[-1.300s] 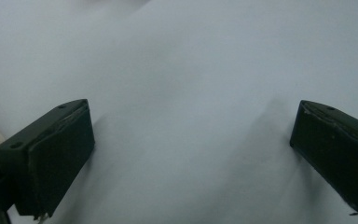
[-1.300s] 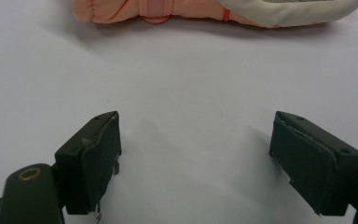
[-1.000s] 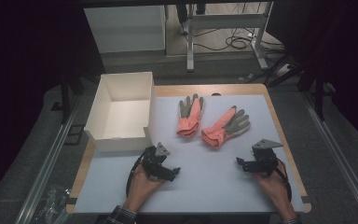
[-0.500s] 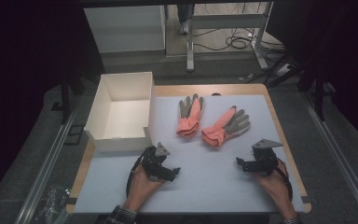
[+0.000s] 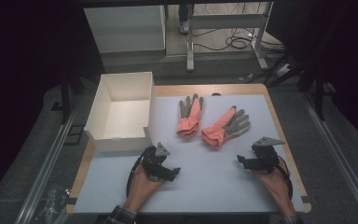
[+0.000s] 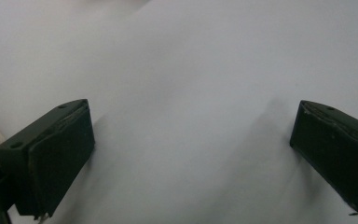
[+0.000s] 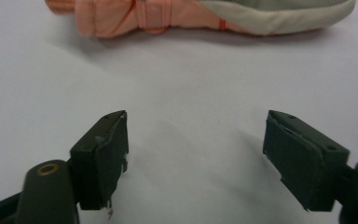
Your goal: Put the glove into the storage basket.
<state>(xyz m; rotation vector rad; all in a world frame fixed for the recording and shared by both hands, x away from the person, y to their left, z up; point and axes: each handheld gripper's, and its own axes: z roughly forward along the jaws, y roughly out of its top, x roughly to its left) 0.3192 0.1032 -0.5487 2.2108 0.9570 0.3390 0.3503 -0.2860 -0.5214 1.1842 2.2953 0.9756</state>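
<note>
Two orange-and-grey gloves lie on the white table sheet: one glove (image 5: 190, 115) points away from me, the other glove (image 5: 225, 126) lies tilted to its right. My left gripper (image 5: 173, 171) rests low on the sheet near the front left, open, jaws wide with bare sheet between them (image 6: 191, 149). My right gripper (image 5: 240, 161) sits at the front right, also open, nothing between its jaws (image 7: 196, 154). In the right gripper view the tilted glove's (image 7: 205, 16) cuff and palm lie just ahead of the jaws.
An open white cardboard box (image 5: 103, 138) stands at the table's left, behind my left gripper. The wooden table edge (image 5: 298, 177) frames the white sheet (image 5: 214, 186). Beyond the table are metal desk legs and cables (image 5: 233, 42) on the floor.
</note>
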